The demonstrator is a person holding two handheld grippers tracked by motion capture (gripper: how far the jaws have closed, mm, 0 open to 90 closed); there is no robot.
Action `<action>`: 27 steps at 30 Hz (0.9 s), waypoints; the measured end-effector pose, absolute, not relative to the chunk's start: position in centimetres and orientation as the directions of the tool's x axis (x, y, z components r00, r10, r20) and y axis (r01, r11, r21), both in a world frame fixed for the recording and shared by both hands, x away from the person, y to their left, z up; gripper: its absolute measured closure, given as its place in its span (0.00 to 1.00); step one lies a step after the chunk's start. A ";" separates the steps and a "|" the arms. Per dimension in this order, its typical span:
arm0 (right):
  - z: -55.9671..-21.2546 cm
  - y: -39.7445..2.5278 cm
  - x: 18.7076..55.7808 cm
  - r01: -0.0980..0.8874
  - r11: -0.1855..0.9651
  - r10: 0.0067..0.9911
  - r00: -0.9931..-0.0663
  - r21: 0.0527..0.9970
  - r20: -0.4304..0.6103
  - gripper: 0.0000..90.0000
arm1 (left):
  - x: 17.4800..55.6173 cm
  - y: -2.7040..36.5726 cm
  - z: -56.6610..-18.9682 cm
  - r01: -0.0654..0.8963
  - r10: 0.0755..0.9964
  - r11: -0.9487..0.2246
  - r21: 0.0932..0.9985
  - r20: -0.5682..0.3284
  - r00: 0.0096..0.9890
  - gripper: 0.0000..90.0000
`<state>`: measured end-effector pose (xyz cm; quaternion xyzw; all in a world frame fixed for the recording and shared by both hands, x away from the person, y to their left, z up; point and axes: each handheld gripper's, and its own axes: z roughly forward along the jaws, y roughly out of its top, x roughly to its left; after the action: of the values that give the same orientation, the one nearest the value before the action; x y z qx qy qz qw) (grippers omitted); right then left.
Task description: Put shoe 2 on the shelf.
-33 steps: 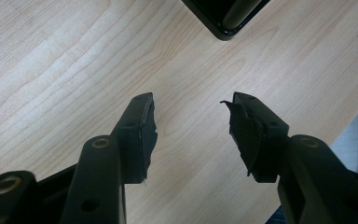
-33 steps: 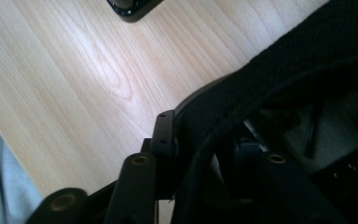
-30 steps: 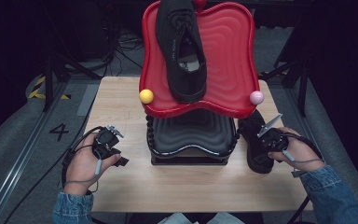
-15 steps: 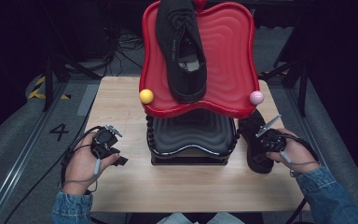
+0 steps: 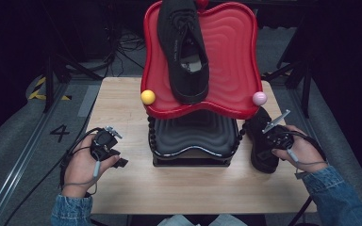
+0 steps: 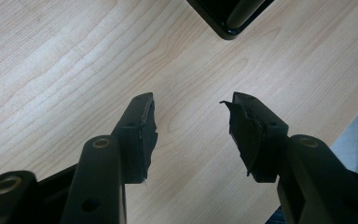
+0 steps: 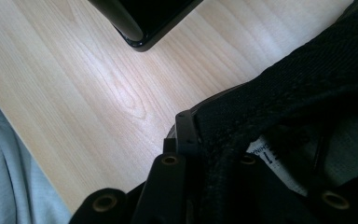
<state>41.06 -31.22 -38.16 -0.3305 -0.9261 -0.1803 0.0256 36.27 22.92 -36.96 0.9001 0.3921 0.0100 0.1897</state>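
the black shoe (image 5: 260, 141) stands on the surface (image 5: 122, 108) at the right of the two-tier rack, just beside the rack's black lower tray (image 5: 193, 136). the right tongs (image 5: 272, 136) are clamped on the shoe's collar. the right gripper view shows what the high view cannot: one jaw outside the knit fabric edge (image 7: 242, 121), the other inside the shoe next to a white label (image 7: 270, 154). the weave there is coarse and ribbed. the black corner of the rack base (image 7: 142, 28) also shows there, glossy and rounded.

the left tongs (image 6: 191, 126) are wide apart over bare wood, holding nothing. their rubber pads (image 6: 242, 135) look torn and ragged at the edges, a detail too small in the high view. the left tongs (image 5: 108, 148) rest low near the surface's left front.

counted from above: two black shoes, the second shoe (image 5: 184, 47) lying on the red upper tray (image 5: 235, 61). both trays are wavy-edged with ridged, rippled insides. two balls sit at the red tray's front corners, one yellow ball (image 5: 147, 97) and one pink ball (image 5: 259, 98). the surface is pale, grained wood.
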 end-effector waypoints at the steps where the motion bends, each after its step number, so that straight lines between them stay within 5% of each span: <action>1: -38.2 -31.2 41.1 0.621 0.717 0.603 -0.780 0.317 0.167 0.97 | 36.3 22.9 -37.0 0.702 0.710 -0.621 0.349 -0.131 0.692 0.57; 27: -29.6 -30.9 40.5 0.585 0.740 0.584 -0.804 0.332 0.113 0.97 | 36.1 23.1 -37.0 0.712 0.710 -0.611 0.346 -0.158 0.686 0.57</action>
<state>40.48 -30.93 -29.64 -0.3134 -0.9328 -0.1783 0.0005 36.13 23.10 -37.02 0.8975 0.3961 -0.0023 0.1939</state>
